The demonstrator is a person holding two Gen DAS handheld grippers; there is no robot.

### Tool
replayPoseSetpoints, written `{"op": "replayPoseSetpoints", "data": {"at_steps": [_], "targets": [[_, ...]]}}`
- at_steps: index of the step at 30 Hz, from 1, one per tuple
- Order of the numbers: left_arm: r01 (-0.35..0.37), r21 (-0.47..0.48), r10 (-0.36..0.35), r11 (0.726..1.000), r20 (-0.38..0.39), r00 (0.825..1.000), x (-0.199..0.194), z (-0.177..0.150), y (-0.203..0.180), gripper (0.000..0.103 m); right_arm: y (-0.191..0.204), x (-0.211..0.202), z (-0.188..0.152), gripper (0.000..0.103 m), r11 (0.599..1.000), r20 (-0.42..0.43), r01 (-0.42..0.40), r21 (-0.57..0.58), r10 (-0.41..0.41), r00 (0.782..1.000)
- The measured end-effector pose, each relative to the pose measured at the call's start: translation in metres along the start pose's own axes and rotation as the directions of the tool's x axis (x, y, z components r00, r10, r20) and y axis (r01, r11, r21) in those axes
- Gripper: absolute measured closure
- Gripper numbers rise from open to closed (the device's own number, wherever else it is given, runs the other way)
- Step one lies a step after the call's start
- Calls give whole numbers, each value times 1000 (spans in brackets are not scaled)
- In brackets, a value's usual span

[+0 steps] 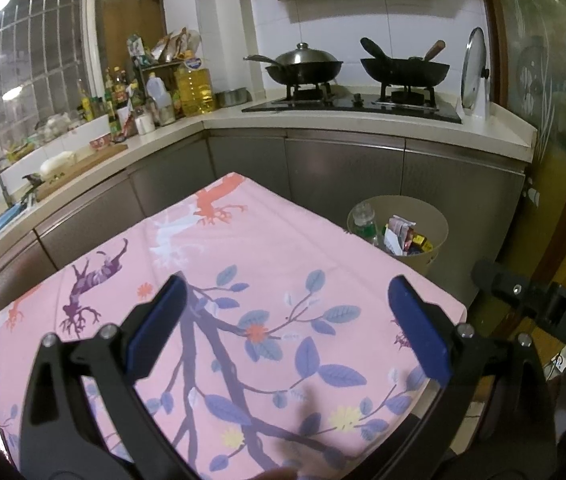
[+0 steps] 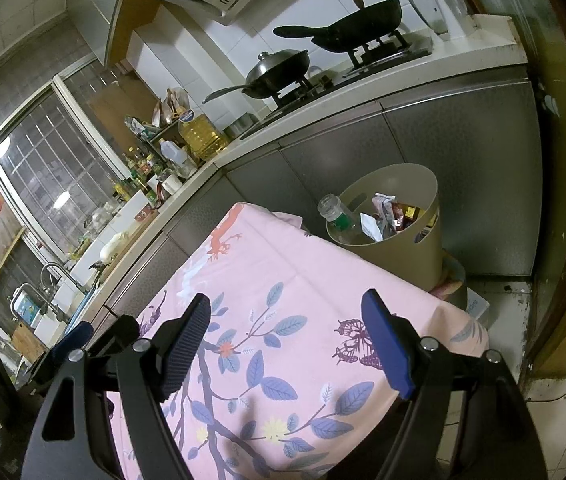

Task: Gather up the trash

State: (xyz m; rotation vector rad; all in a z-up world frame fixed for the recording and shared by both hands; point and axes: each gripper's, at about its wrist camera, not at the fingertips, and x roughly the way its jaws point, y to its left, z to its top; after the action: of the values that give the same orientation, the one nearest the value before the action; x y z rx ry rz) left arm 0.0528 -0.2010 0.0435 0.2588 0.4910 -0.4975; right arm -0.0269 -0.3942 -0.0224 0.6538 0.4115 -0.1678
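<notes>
Right wrist view: bottle [image 2: 337, 216] leans neck-up-left in bin [image 2: 403, 252]; both jaws released.

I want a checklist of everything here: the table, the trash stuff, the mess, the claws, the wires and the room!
Surface: pink cloth with leaves and branches covers the table; no trash seen on it.
Job's things: beige bin past the table's far corner, holding a plastic bottle and wrappers.
Clutter: bottles and an oil jug crowd the counter; cutting board near the sink.
Claws: left claw open and empty over the cloth; right claw open and empty too.
Cables: a thin cord on the floor at the right.
Surroundings: two woks on the stove, range hood above, barred window, lid standing upright.
</notes>
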Motion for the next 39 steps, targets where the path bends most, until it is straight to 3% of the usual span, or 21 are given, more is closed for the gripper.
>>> {"op": "replayPoseSetpoints", "data": {"at_steps": [39], "targets": [[2,-8,-2,1000,-102,995,25,-17,14,6,6,-1,-22,28,1000,-20,8,4,-8,1000]]}}
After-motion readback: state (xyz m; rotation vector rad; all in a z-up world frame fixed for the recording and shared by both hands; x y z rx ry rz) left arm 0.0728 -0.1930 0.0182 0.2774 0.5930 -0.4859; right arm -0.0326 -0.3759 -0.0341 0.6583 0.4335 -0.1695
